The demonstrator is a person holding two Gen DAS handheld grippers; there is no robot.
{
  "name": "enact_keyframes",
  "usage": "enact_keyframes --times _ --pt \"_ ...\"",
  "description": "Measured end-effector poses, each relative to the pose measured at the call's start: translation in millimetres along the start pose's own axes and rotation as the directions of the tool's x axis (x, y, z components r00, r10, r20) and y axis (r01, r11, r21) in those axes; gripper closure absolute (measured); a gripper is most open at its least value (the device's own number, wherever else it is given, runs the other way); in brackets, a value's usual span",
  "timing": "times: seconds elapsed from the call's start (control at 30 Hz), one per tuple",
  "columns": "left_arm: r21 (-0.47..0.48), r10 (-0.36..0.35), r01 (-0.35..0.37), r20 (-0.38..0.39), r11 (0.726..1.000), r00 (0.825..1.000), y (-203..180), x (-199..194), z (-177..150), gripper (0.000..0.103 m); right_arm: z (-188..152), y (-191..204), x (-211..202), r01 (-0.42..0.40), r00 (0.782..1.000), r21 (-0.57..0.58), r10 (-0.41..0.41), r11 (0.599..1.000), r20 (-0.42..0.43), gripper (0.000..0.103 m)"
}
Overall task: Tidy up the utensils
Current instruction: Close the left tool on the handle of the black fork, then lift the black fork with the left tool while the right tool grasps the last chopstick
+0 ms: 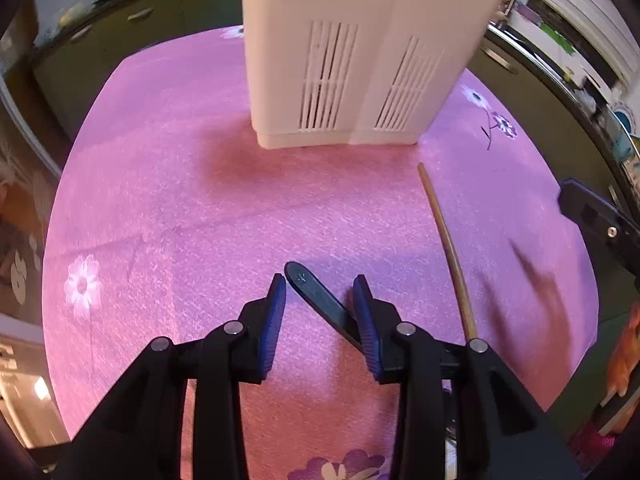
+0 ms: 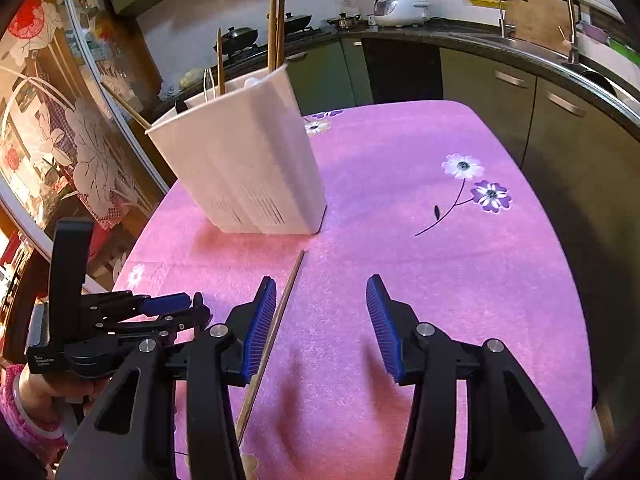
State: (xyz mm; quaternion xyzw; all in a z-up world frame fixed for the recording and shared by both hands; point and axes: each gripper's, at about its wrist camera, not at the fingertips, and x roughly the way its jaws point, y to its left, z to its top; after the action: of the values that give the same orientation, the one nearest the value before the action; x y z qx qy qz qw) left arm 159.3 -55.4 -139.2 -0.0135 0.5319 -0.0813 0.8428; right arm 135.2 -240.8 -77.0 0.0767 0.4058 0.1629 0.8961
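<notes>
So a round desk covered in a pink flowered cloth (image 2: 400, 208) is seen in both wrist views, with a tall white plastic utensil holder with slotted vents (image 2: 248, 168) stood upright on it toward the far side. A few wooden chopsticks (image 2: 276, 28) are already stuck upright in the holder, poking out the top, and what's maybe a thin metal utensil beside them, too small to be told for sure.

The left claw (image 1: 320, 312) is pointed steeply down at the cloth, and a flat black utensil handle with a rounded end (image 1: 316, 292) is seen lying diagonally between its blue ribbed pads. The handle looks touched by the right-side pad only, with a gap left on the other side, so it's read as not clamped, just sitting inside loosely parted jaws. The rest of that utensil is hidden behind the claw.

A single long wooden chopstick (image 2: 276, 320) is laid flat on the cloth, well short of the holder, its far tip aimed toward the holder's base. The right claw (image 2: 322, 320) is held over the cloth with its jaws opening, nothing between them; the chopstick is seen passing just outside its left pad, and whether they're touching can't be told
</notes>
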Motion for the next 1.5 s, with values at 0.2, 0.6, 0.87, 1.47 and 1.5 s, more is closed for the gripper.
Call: enact_keyframes --times 0.2,0.6,0.87,1.47,1.5 --pt "-0.030 0.066 -0.066 -0.014 0.997 0.998 -14.9 6.2 5.3 0.059 4.4 -13.0 -8.9 -0.026 1.000 0.026 0.026 0.999 0.018 0.055" --pt "0.179 0.045 -0.046 0.011 0.983 0.999 -46.9 10.0 9.2 0.090 -0.5 -42.5 -16.7 -0.007 1.000 0.091 0.006 0.996 0.019 0.051" --pt "0.149 0.053 -0.051 -0.008 0.988 0.999 -45.6 2.3 -0.9 0.086 0.0 -25.0 -9.2 -0.019 1.000 0.048 0.019 0.999 -0.004 0.051" --pt "0.188 -0.009 0.010 -0.008 0.982 1.000 -28.7 -15.8 -16.0 0.092 11.0 -5.1 49.6 0.025 0.992 -0.018 -0.027 1.000 -0.125 0.050" --pt "0.183 -0.010 0.010 0.000 0.983 1.000 -26.2 -18.0 -16.2 0.092 12.2 -3.7 54.7 0.029 0.991 -0.021 -0.032 0.999 -0.133 0.050"
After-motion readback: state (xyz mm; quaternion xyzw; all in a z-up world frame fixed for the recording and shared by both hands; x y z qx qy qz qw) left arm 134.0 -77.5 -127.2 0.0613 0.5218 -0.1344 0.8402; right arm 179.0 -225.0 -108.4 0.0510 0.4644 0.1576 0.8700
